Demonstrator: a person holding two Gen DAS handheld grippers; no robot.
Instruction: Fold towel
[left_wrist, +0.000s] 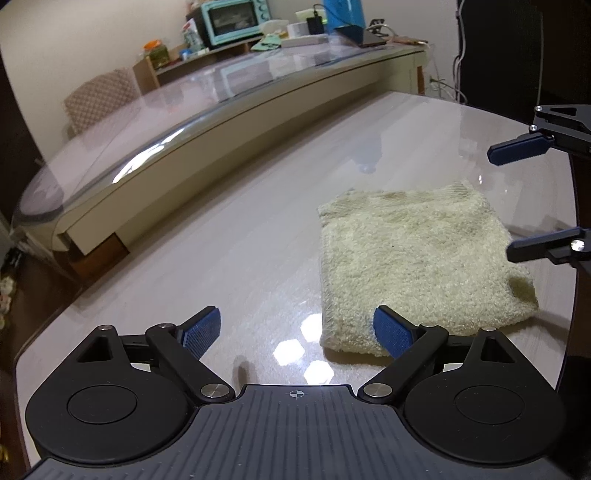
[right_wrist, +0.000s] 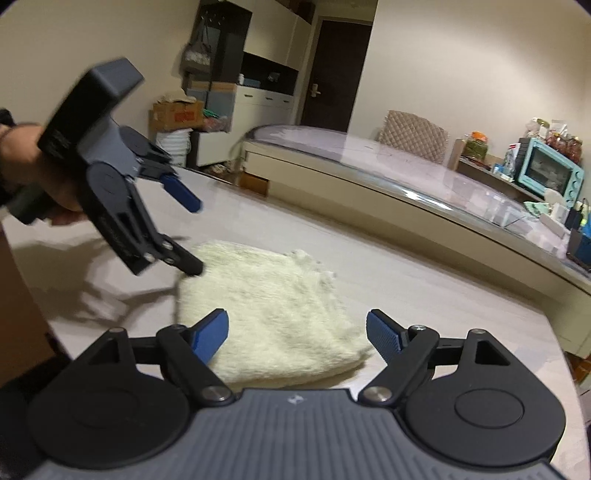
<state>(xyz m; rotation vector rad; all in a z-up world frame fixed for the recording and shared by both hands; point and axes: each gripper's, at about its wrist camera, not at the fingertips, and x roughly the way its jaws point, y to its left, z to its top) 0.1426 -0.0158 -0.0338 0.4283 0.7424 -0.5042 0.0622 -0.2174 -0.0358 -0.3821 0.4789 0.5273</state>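
A pale cream towel (left_wrist: 417, 258) lies folded in a thick square on the glossy table (left_wrist: 221, 236). It also shows in the right wrist view (right_wrist: 273, 314). My left gripper (left_wrist: 297, 334) is open and empty, just above the table at the towel's near left corner. In the right wrist view the left gripper (right_wrist: 194, 236) hangs over the towel's far left corner, held by a hand. My right gripper (right_wrist: 297, 338) is open and empty above the towel's near edge. In the left wrist view the right gripper (left_wrist: 511, 201) enters from the right edge, jaws apart.
A second long table with a glass top (left_wrist: 207, 110) runs behind the work table. A turquoise toaster oven (left_wrist: 231, 20), jars and clutter sit at its far end. A quilted chair back (right_wrist: 413, 134) stands beside it. The table edge (left_wrist: 572, 258) curves close on the right.
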